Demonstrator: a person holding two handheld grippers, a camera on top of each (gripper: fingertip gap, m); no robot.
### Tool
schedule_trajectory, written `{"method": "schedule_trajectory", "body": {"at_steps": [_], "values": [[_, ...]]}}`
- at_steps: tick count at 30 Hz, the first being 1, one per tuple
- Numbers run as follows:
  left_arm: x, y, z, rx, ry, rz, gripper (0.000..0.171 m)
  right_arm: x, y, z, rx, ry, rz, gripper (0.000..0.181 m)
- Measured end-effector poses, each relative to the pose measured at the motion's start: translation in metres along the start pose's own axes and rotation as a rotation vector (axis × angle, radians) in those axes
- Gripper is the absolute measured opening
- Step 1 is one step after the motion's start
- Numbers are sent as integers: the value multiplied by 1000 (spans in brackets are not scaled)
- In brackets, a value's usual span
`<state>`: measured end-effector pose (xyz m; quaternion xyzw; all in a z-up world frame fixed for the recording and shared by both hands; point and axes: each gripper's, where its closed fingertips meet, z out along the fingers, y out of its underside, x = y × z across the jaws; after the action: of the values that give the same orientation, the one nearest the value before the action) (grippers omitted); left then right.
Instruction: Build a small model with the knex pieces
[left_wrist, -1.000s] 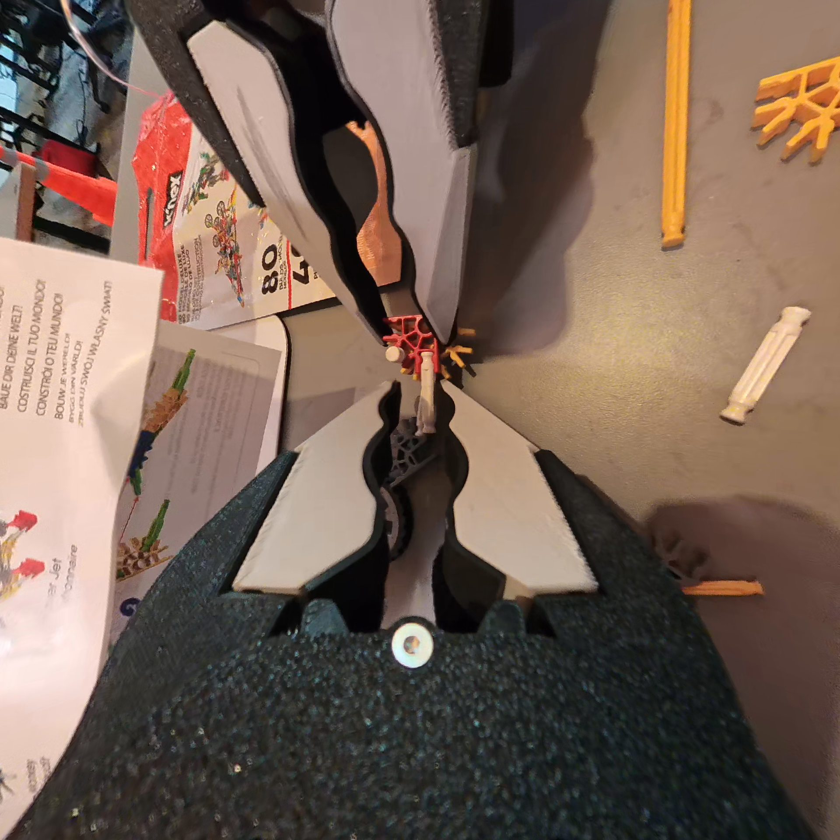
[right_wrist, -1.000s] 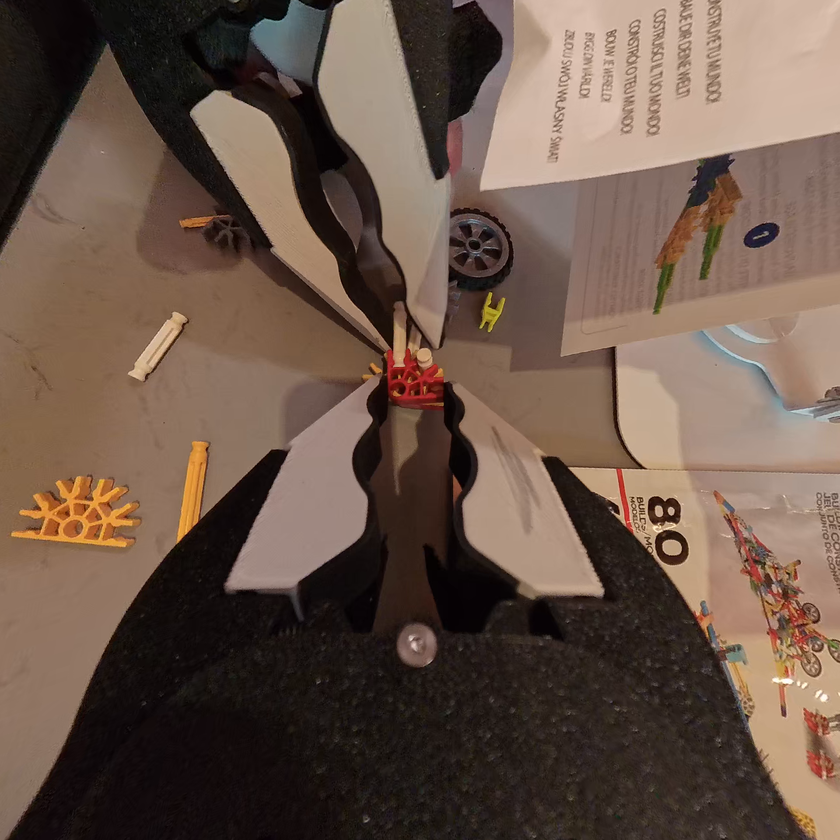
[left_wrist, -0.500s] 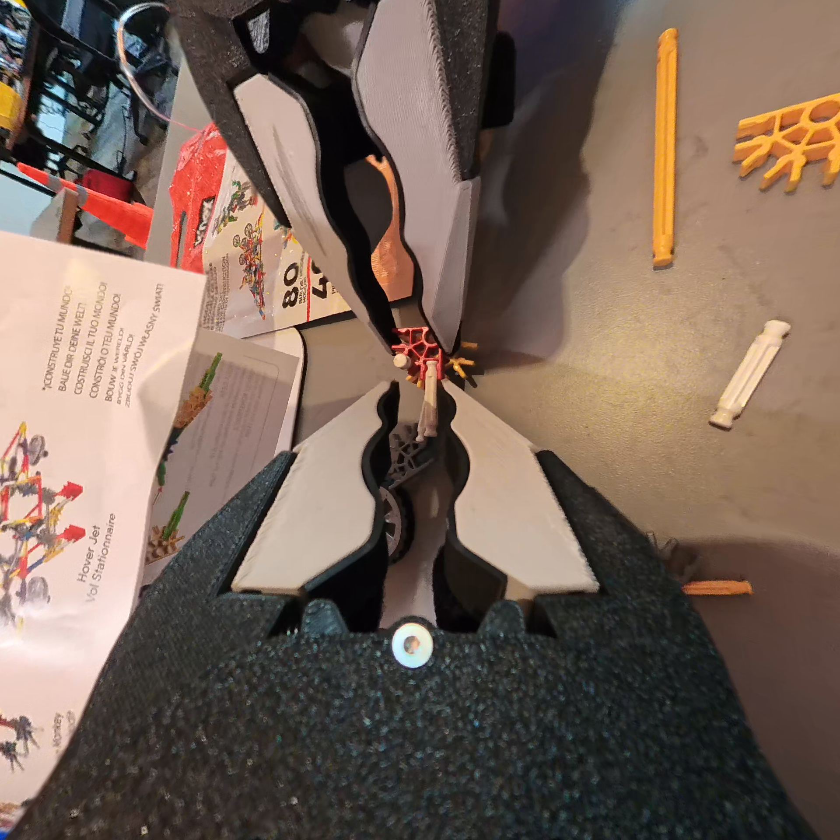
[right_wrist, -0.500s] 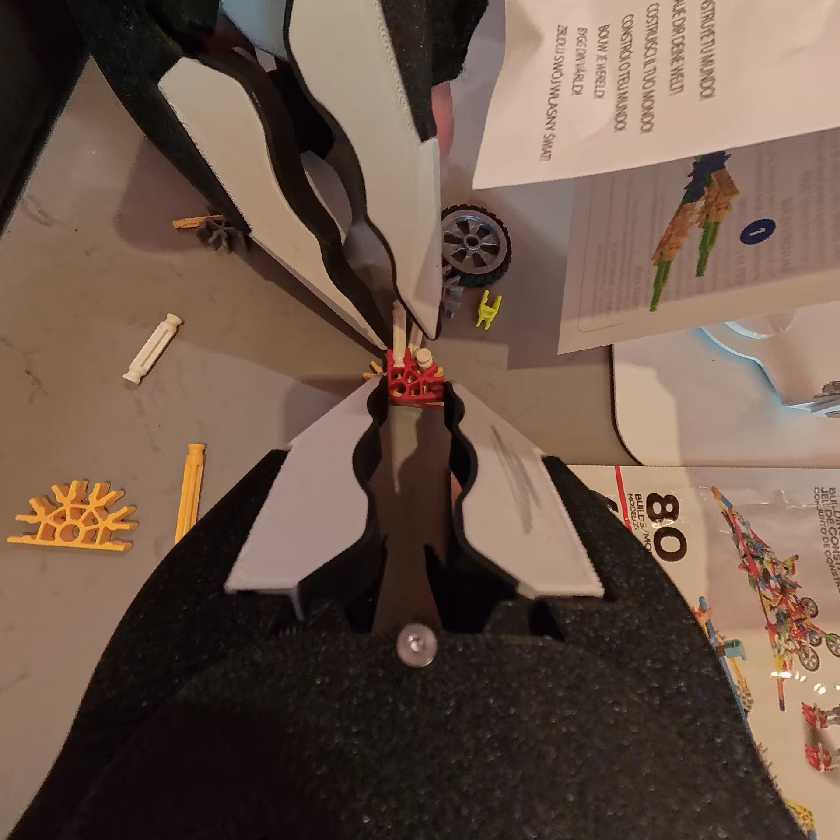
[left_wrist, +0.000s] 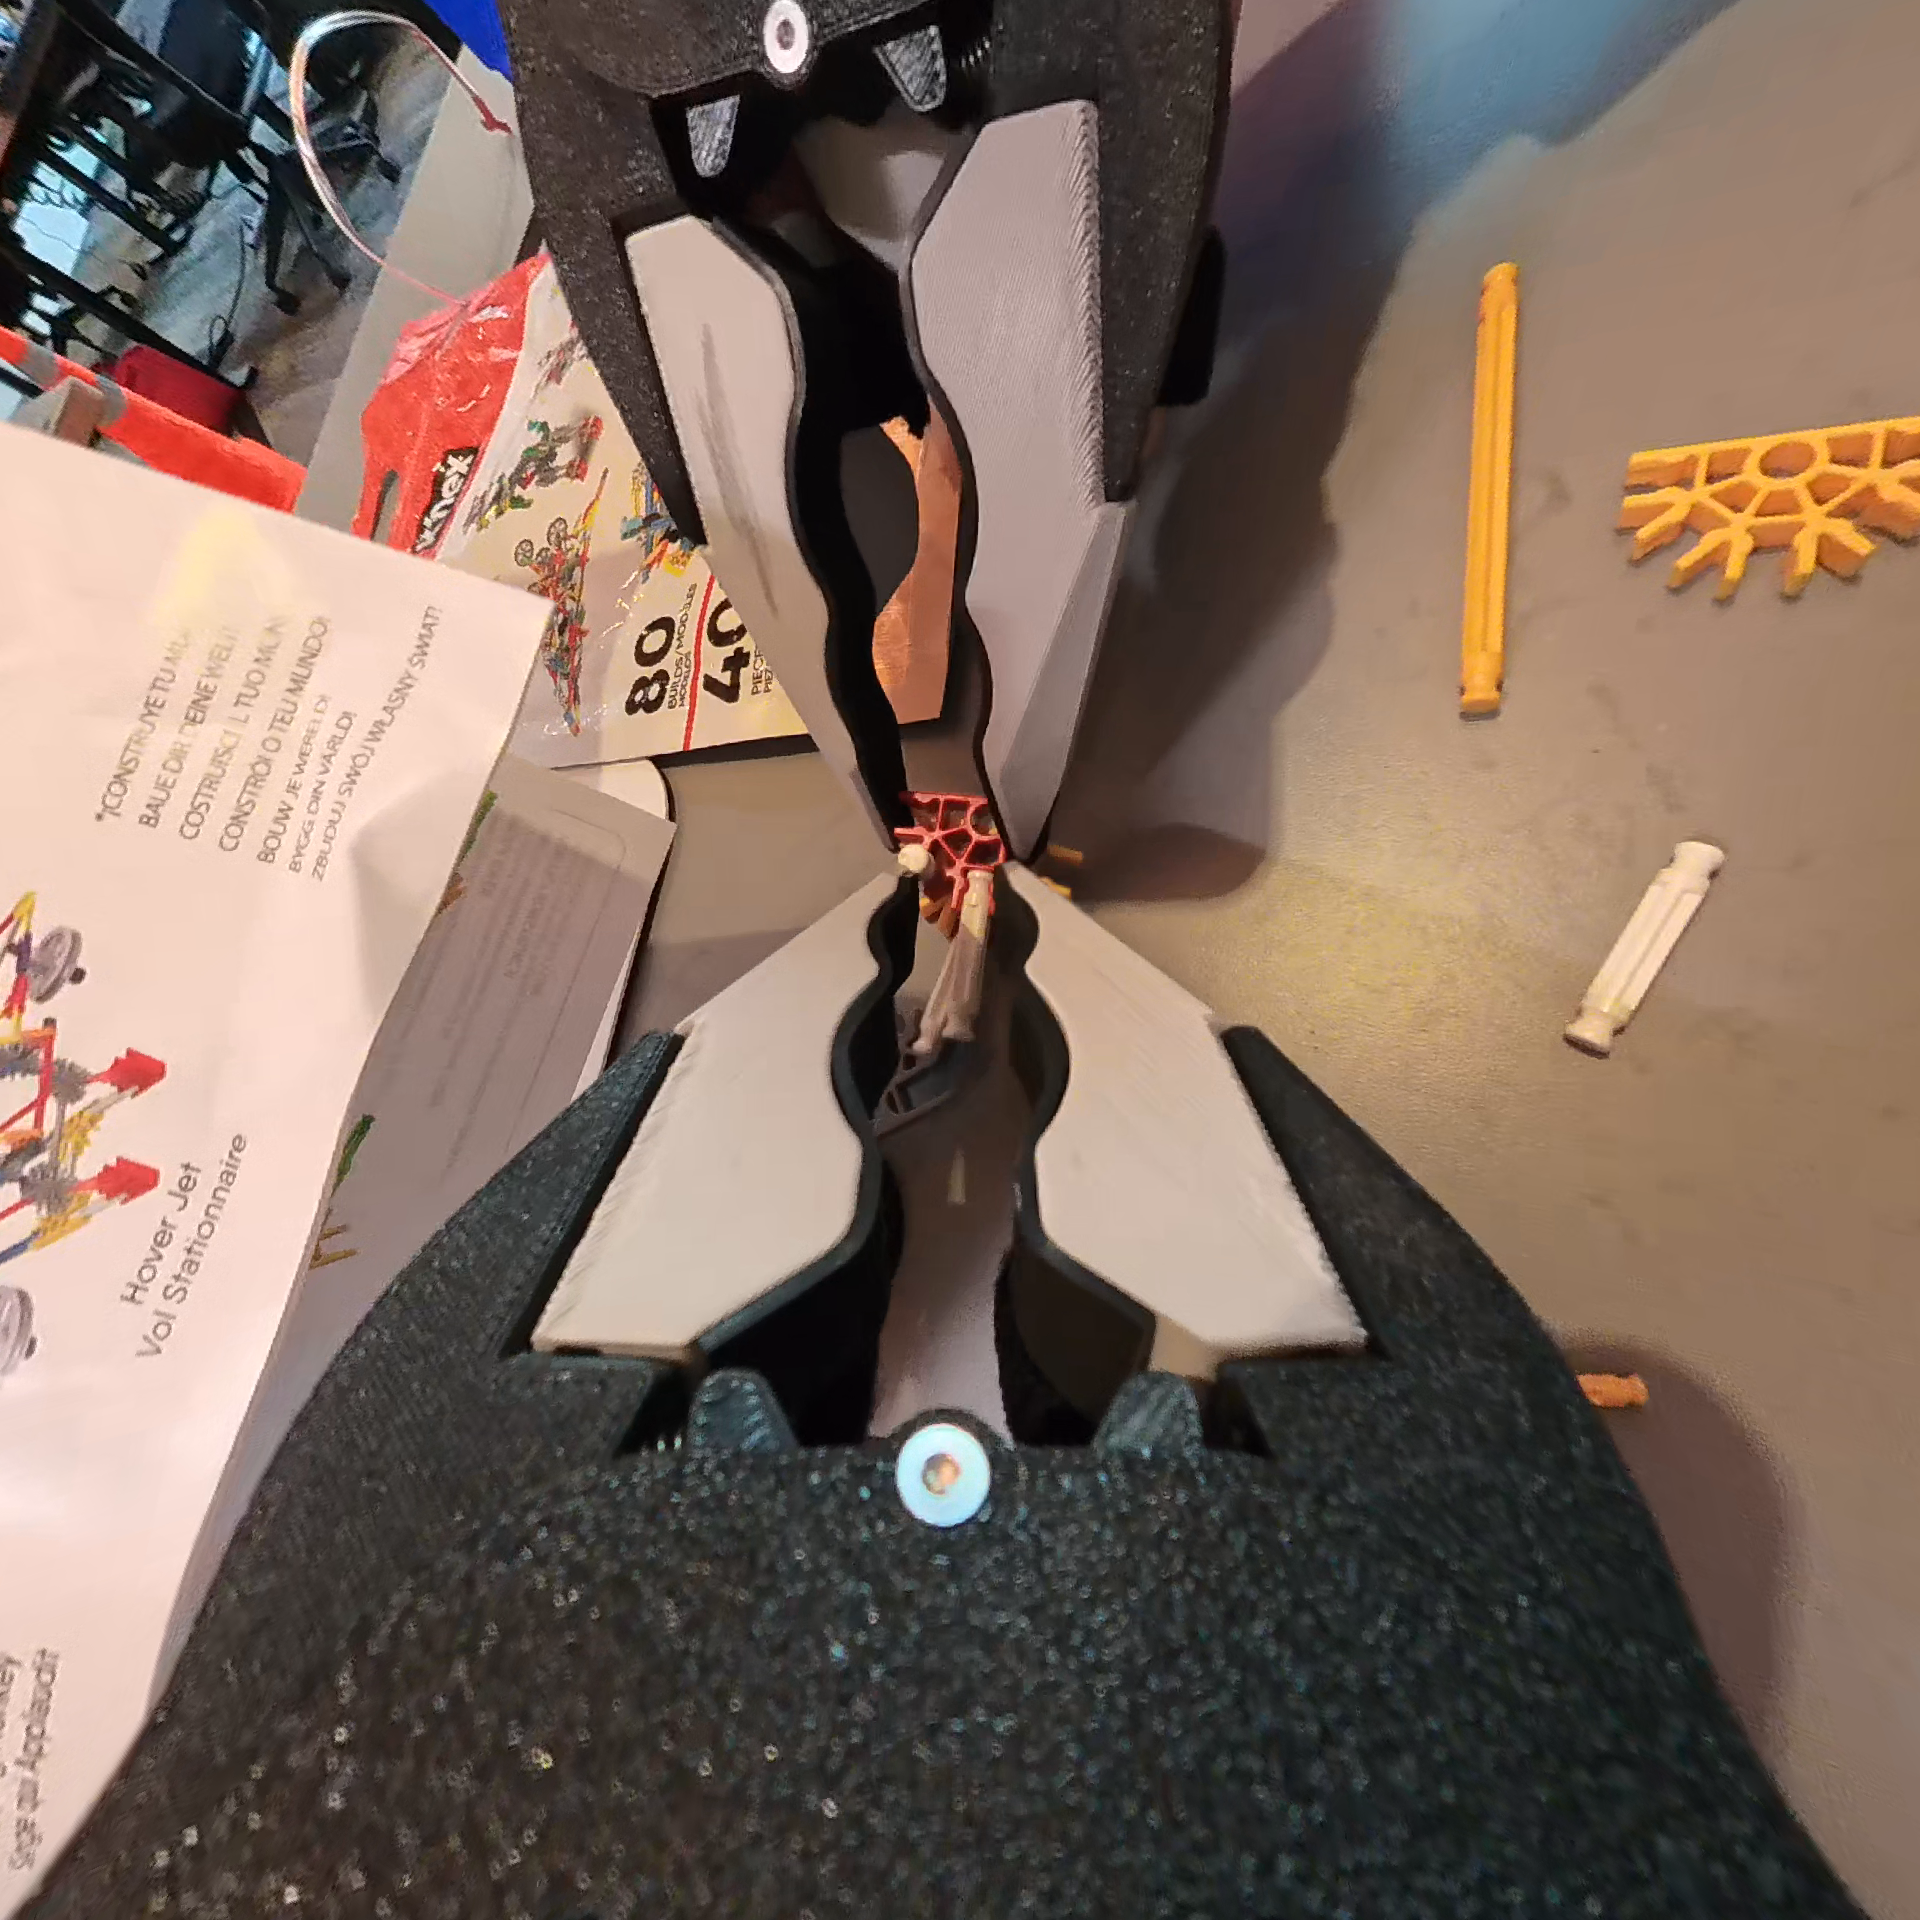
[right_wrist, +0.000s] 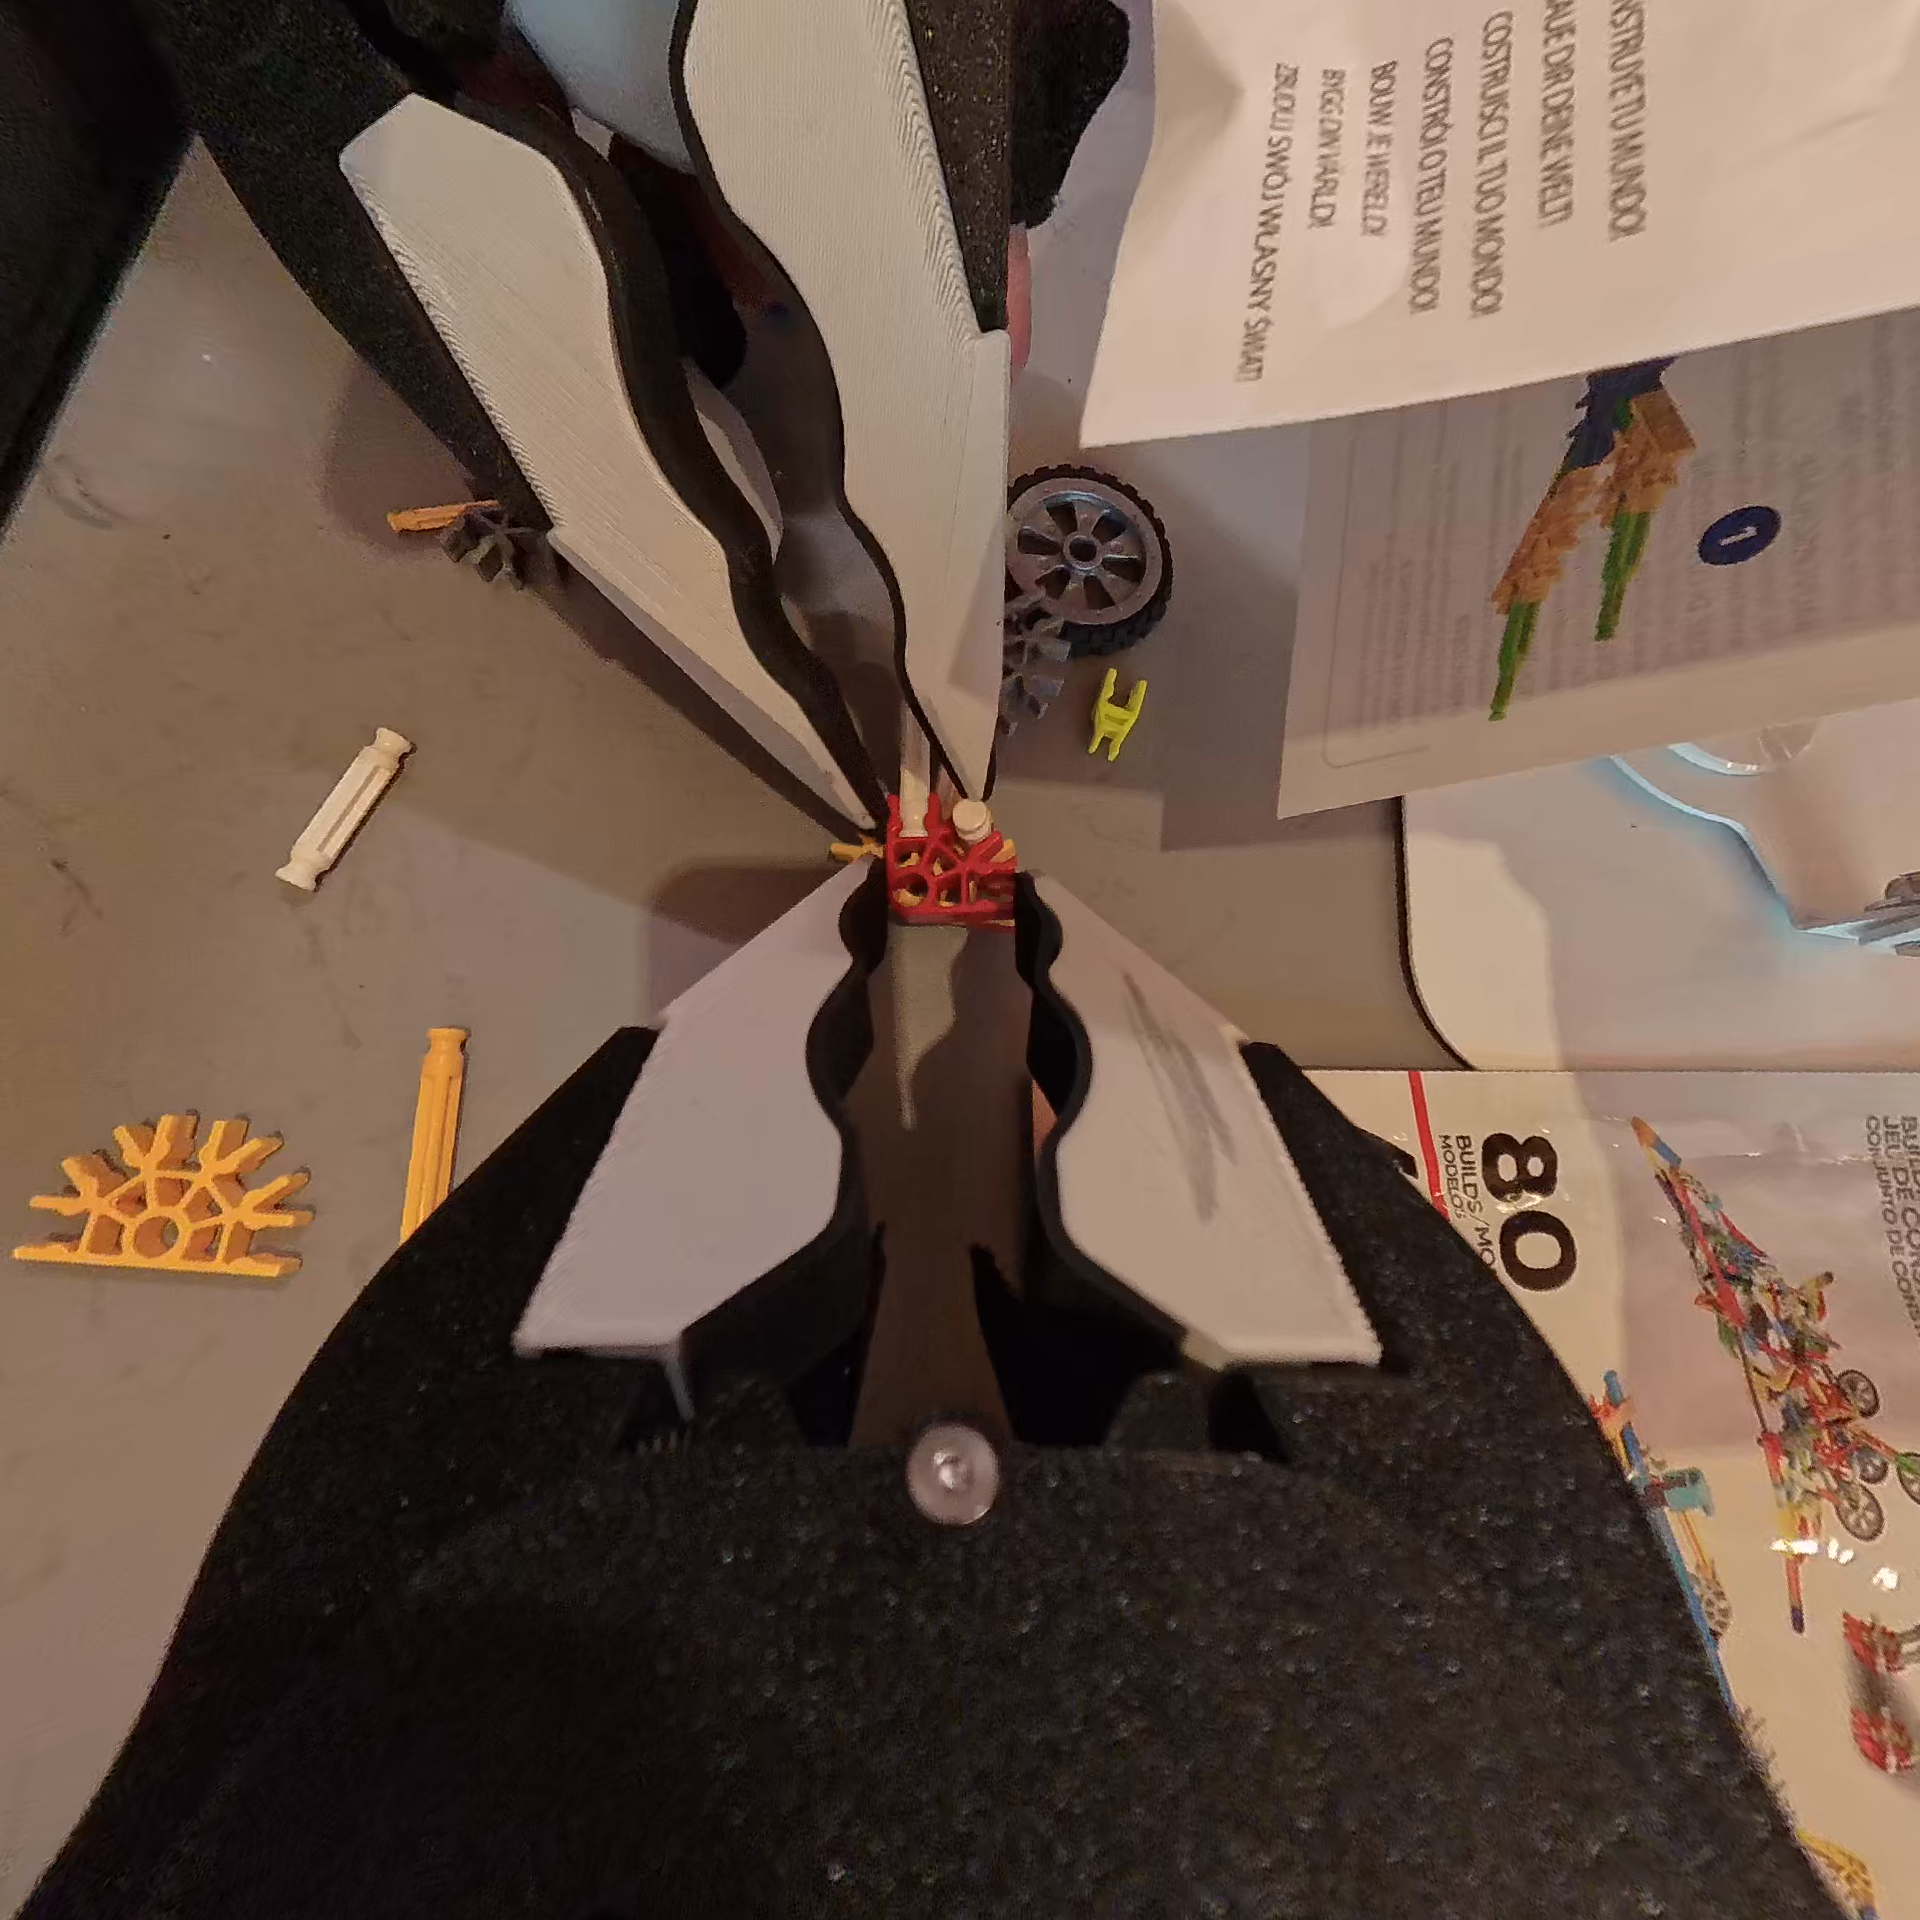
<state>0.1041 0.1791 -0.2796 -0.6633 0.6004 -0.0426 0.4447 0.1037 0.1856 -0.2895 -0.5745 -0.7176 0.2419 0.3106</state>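
My two grippers meet tip to tip above the grey table (left_wrist: 1455, 1195). My right gripper (right_wrist: 945, 888) is shut on a small red connector (right_wrist: 951, 873), which also shows in the left wrist view (left_wrist: 951, 831). My left gripper (left_wrist: 958, 894) is shut on a short white rod (left_wrist: 961, 966) whose far end sits in the red connector. From the right wrist view the left gripper (right_wrist: 925, 800) comes in from above, pinching that rod (right_wrist: 911, 779). A second white stub (right_wrist: 971, 816) sticks out of the connector.
On the table lie a loose white rod (left_wrist: 1642, 951), a yellow rod (left_wrist: 1488, 488), a yellow fan connector (left_wrist: 1777, 499), a grey wheel (right_wrist: 1091, 561), a grey connector (right_wrist: 1034, 665) and a yellow-green clip (right_wrist: 1117, 712). Instruction sheets (left_wrist: 208, 831) and a bagged toy box (right_wrist: 1662, 1299) lie beside them. Both grippers' tips are close together, under 4 cm apart. It is some 5 centimetres from my right tips to the yellow-green clip (right_wrist: 1117, 712).
Both grips hold. The left gripper has tilted, so more of the right gripper's body shows above. The joined parts stay between the tips.
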Motion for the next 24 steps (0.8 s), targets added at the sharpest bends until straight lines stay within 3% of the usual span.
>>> {"method": "schedule_trajectory", "body": {"at_steps": [24], "values": [[2, 4, 3, 3, 8, -17, 15, -1, 0, 4, -13, -2, -2, 21]]}}
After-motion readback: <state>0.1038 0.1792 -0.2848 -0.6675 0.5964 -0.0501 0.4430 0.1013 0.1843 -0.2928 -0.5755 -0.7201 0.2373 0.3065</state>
